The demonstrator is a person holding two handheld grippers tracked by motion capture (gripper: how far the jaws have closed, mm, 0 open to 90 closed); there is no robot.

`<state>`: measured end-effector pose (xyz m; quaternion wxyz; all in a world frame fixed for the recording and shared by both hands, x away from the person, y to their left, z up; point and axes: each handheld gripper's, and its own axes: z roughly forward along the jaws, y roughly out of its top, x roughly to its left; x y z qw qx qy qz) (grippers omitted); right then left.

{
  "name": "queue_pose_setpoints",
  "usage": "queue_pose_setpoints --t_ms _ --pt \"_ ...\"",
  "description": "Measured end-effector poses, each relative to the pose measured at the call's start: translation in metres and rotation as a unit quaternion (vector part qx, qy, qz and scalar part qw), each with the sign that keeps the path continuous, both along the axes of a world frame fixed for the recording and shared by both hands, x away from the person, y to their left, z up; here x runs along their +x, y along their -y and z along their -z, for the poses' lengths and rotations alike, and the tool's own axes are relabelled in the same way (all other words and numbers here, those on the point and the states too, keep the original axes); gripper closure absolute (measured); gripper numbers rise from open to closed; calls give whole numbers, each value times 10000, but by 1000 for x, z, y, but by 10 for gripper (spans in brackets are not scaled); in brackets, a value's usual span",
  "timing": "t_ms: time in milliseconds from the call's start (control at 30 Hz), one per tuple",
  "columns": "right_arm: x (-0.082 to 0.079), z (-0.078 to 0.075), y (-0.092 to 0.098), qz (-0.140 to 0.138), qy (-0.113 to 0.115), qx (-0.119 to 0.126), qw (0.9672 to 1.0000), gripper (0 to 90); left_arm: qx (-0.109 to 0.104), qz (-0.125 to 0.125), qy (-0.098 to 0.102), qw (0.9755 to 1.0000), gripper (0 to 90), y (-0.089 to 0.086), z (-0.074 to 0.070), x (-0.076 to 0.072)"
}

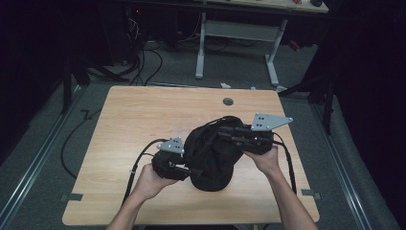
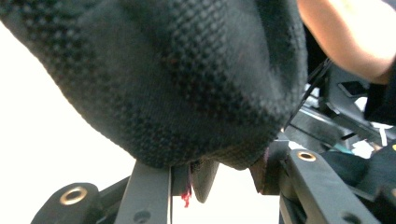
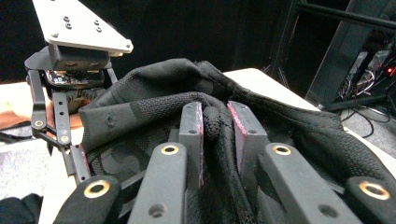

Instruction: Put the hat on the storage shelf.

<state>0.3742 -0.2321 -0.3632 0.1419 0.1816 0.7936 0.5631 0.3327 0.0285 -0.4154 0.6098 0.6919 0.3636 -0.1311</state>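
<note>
Black mesh bag [image 1: 210, 153] between both tools, left tool [image 1: 187, 171] and right tool [image 3: 215, 122] clamped on its fabric, above table [image 1: 129, 120]

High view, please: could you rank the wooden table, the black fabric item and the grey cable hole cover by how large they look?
1. Wooden table, by far the largest.
2. Black fabric item, bunched mid-table and held by both grippers.
3. Grey cable hole cover, the smallest, near the table's far edge.

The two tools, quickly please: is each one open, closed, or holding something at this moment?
Left tool: closed on the lower edge of the black mesh garment.
Right tool: closed on a fold of the same garment.
</note>
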Motion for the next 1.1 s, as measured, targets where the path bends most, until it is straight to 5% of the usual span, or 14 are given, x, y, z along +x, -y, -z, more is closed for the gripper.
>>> queue_pose_setpoints --t_ms 467,833,967,1100 --pt "-3 -4 0 160 -70 85 9998 558 -29 -270 317 9991 694 -10 -9 -13" --pt "-12 -8 17 304 -112 90 9994 390 -251 -633 361 9970 699 -28 -17 -11" --pt "-17 -2 25 605 -270 -115 9977 402 -364 -812 409 9952 697 -34 -21 -8" --pt "-17 18 34 1040 -563 -286 9926 419 -343 -984 469 9934 696 -37 -22 -5"
